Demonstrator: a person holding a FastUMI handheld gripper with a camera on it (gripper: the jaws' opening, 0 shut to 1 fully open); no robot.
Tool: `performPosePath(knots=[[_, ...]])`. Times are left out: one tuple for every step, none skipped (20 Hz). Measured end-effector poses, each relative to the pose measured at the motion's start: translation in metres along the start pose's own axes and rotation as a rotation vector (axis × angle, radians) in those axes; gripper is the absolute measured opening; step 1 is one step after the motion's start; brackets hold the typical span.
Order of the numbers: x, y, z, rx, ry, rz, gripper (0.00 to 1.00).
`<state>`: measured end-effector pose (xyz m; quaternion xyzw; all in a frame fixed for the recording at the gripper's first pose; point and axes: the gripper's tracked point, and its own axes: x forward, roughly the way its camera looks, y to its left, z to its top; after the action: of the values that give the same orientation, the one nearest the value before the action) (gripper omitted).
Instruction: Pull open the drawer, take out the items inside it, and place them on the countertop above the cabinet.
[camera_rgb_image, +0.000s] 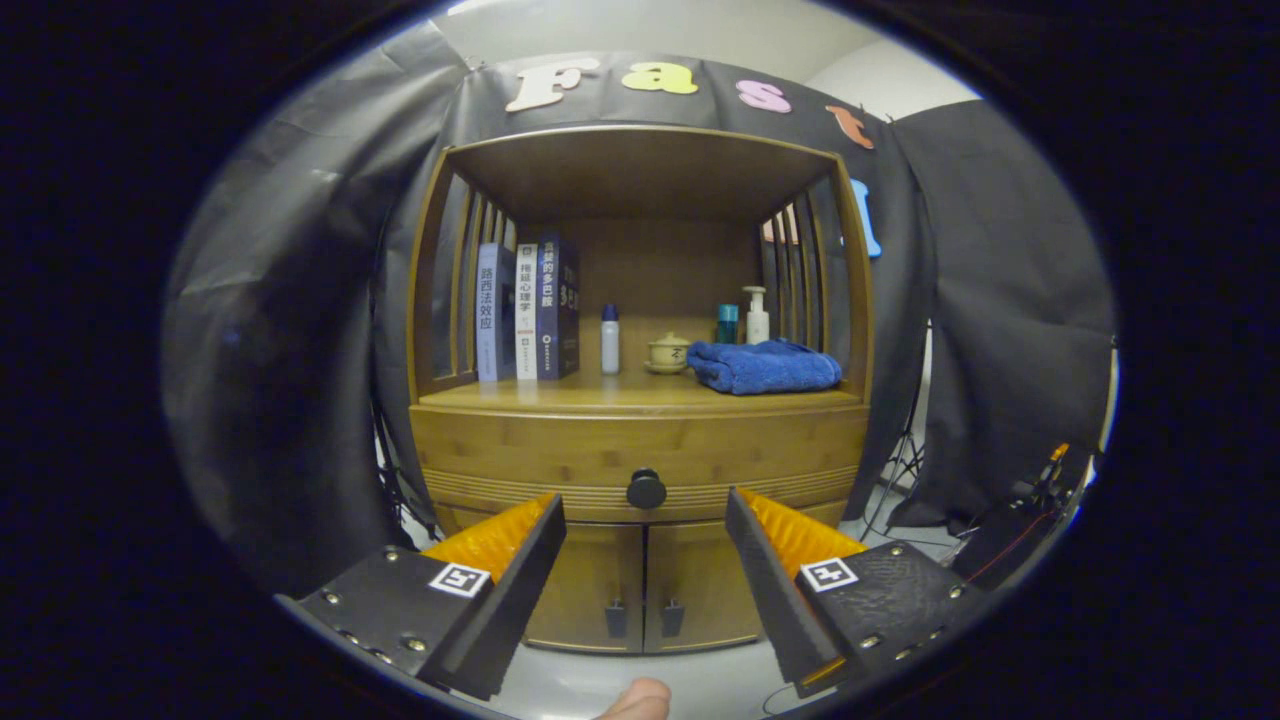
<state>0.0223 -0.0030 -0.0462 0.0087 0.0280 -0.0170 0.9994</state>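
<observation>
Nothing looks done yet — the wooden cabinet's wide drawer (640, 450) sits fully closed under the surface (560, 395), its round black knob (646, 489) just ahead of the empty gripper (645, 525), whose fingers stand wide apart — pulling, emptying and placing all remain.

The gripper (645, 520) has angular wedge jaws, screwed black mounts and square tag markers.
</observation>
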Motion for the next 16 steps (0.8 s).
performPosePath(knots=[[0.004, 0.001, 0.0, 0.004, -0.002, 0.004, 0.97], [0.007, 0.002, -0.001, 0.005, -0.008, 0.005, 0.97], [0.013, 0.002, 0.0, 0.003, -0.01, 0.002, 0.97], [0.02, 0.001, -0.002, 0.0, -0.013, -0.006, 0.97], [0.028, -0.001, -0.001, -0.004, -0.015, -0.014, 0.97], [0.036, -0.003, -0.002, -0.005, -0.02, -0.022, 0.97], [0.043, -0.004, -0.002, -0.005, -0.024, -0.024, 0.97], [0.052, -0.003, -0.004, -0.007, -0.028, -0.023, 0.97], [0.06, -0.004, -0.005, -0.016, -0.022, -0.024, 0.97], [0.068, -0.005, -0.007, -0.02, -0.018, -0.022, 0.97], [0.077, -0.005, -0.009, -0.027, -0.012, -0.022, 0.97], [0.087, -0.007, -0.012, -0.036, -0.005, -0.024, 0.97], [0.095, -0.008, -0.015, -0.044, 0.003, -0.025, 0.97], [0.106, -0.009, -0.018, -0.037, 0.006, -0.024, 0.97], [0.115, -0.007, -0.021, -0.023, 0.002, -0.013, 0.97], [0.124, -0.005, -0.025, -0.019, 0.01, -0.008, 0.97]])
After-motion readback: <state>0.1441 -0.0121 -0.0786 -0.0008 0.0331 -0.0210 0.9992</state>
